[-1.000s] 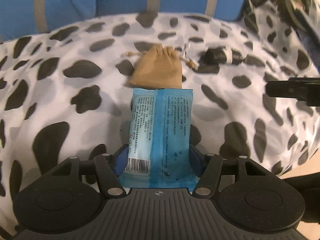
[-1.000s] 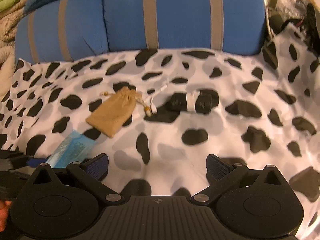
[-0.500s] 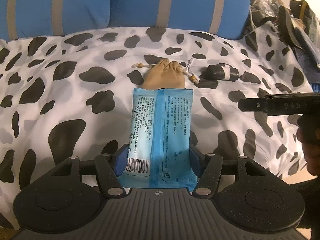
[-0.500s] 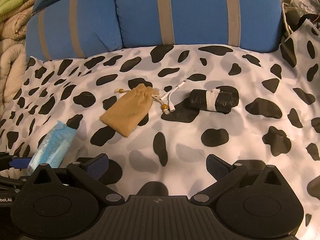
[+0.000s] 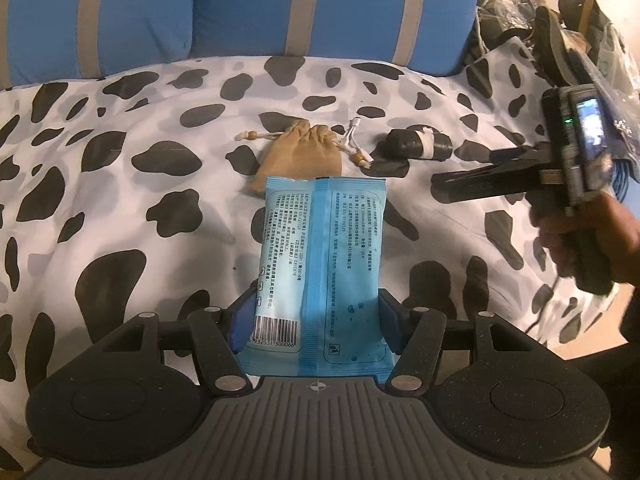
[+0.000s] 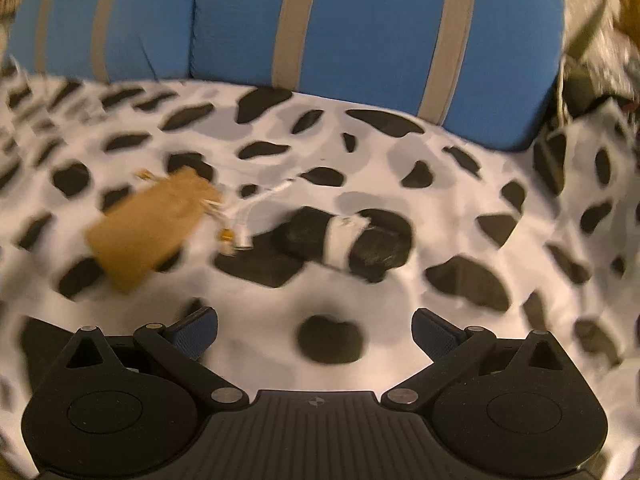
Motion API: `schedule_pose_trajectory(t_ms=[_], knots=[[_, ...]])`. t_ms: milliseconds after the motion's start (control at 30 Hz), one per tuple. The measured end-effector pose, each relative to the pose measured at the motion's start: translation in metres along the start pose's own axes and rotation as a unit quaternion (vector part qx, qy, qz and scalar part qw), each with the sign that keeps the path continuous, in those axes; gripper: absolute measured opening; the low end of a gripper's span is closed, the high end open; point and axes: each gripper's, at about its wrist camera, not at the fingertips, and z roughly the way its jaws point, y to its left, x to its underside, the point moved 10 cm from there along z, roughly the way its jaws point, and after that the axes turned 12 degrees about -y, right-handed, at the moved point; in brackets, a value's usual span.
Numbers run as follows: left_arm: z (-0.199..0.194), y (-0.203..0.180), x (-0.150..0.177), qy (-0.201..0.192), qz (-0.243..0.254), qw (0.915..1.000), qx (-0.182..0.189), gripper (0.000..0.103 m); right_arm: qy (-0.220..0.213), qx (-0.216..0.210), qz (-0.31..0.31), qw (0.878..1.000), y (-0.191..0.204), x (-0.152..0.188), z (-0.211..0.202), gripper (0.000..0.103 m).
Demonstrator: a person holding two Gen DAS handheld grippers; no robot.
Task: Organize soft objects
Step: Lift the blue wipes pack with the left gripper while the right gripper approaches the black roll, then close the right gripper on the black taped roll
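My left gripper (image 5: 316,316) pinches the blue wipes pack (image 5: 322,256) by its near end, above the spotted bedspread (image 5: 120,216). My right gripper (image 6: 314,330) is spread and empty, facing the black roll (image 6: 346,242); the tan pouch (image 6: 150,230) lies just left of it.

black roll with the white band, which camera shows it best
The right wrist view: the black roll with the white band lies near the middle, large though motion-blurred. The left wrist view shows it sharper but small and far off, right of the tan drawstring pouch.
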Motion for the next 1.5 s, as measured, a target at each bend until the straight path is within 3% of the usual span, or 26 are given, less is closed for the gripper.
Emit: schedule_pose_trajectory(t_ms=[233,500,767,933,1067,1267,1500], knots=[[0.004,0.002,-0.004,0.002,-0.009,1.0000,0.004,0.060,-0.003,0.042,-0.058,0.997,-0.011,-0.001,0.036,0.101],[0.008,-0.003,-0.006,0.011,-0.010,0.9997,0.020,0.060,-0.014,0.055,-0.087,0.995,-0.012,-0.014,0.071,0.093],[0.012,-0.002,-0.009,0.016,-0.017,0.9995,0.022,0.060,-0.025,0.012,-0.037,0.999,-0.018,-0.024,0.093,0.078],[0.015,-0.005,-0.010,0.019,-0.016,0.9993,0.027,0.060,0.000,-0.031,0.039,0.999,-0.017,-0.019,0.101,0.062],[0.015,-0.005,-0.009,0.022,-0.015,0.9993,0.028,0.060,0.009,-0.035,0.037,0.999,-0.013,-0.018,0.099,0.054],[0.017,-0.003,-0.009,0.023,-0.016,0.9994,0.022,0.060,0.015,-0.031,0.031,0.999,-0.008,-0.015,0.093,0.048],[0.021,0.000,-0.007,0.027,-0.016,0.9994,0.014,0.060,0.009,-0.025,0.045,0.999,-0.011,-0.019,0.078,0.047]])
